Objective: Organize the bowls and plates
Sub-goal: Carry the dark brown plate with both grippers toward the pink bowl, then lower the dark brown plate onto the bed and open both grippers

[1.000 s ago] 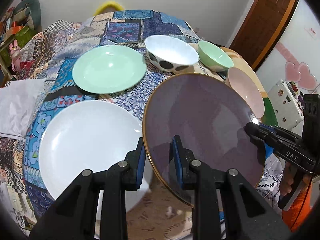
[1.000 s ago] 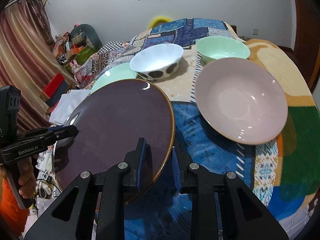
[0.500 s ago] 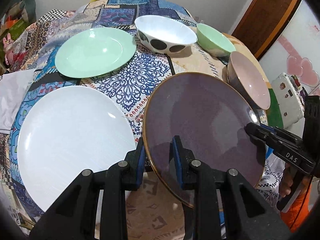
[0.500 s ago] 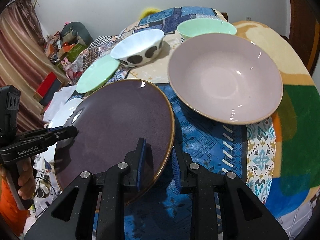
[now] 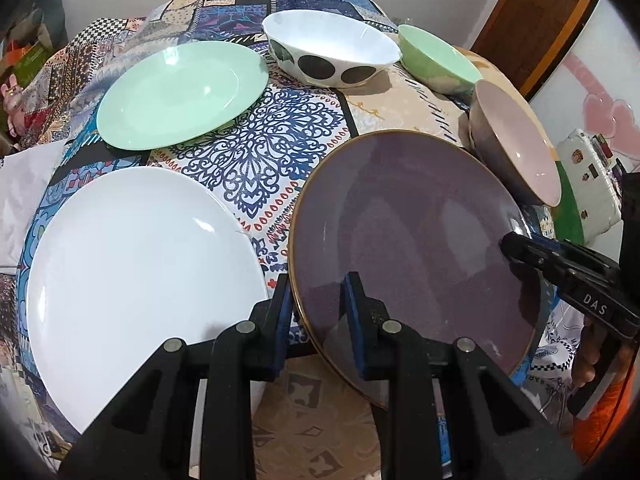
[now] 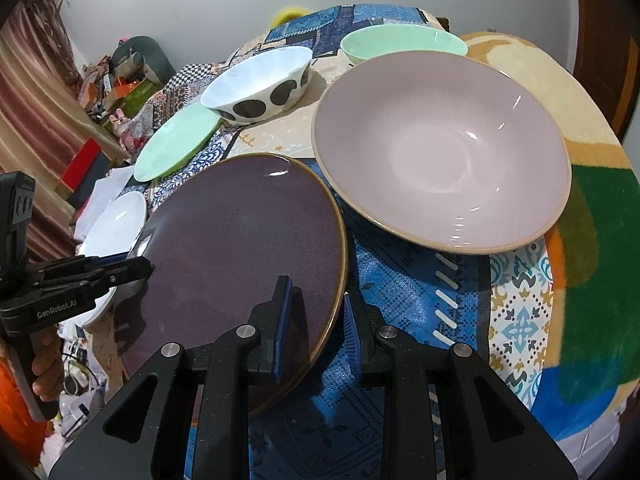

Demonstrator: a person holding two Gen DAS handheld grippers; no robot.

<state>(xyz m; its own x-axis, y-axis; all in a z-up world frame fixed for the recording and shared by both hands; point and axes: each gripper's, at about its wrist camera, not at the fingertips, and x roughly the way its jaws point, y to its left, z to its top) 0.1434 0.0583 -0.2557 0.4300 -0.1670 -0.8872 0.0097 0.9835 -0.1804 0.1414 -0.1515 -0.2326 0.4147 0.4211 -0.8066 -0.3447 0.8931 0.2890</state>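
Note:
A dark purple plate (image 5: 408,236) with a gold rim is held between both grippers, low over the patterned table. My left gripper (image 5: 316,312) is shut on its left edge. My right gripper (image 6: 316,320) is shut on its right edge, and also shows in the left wrist view (image 5: 516,248). The plate also shows in the right wrist view (image 6: 240,248). A large white plate (image 5: 132,268) lies just left of it. A mint green plate (image 5: 180,92) lies behind. A pink bowl (image 6: 440,148) sits right of the purple plate.
A white bowl with black dots (image 5: 332,52) and a small mint green bowl (image 5: 436,60) stand at the back of the table. The tablecloth (image 5: 276,160) covers a round table. Room clutter (image 6: 116,84) lies beyond the left edge.
Both grippers have moved forward and down with the purple plate. The table and dishes loom closer; the plate now sits lower beside the white plate and pink bowl.

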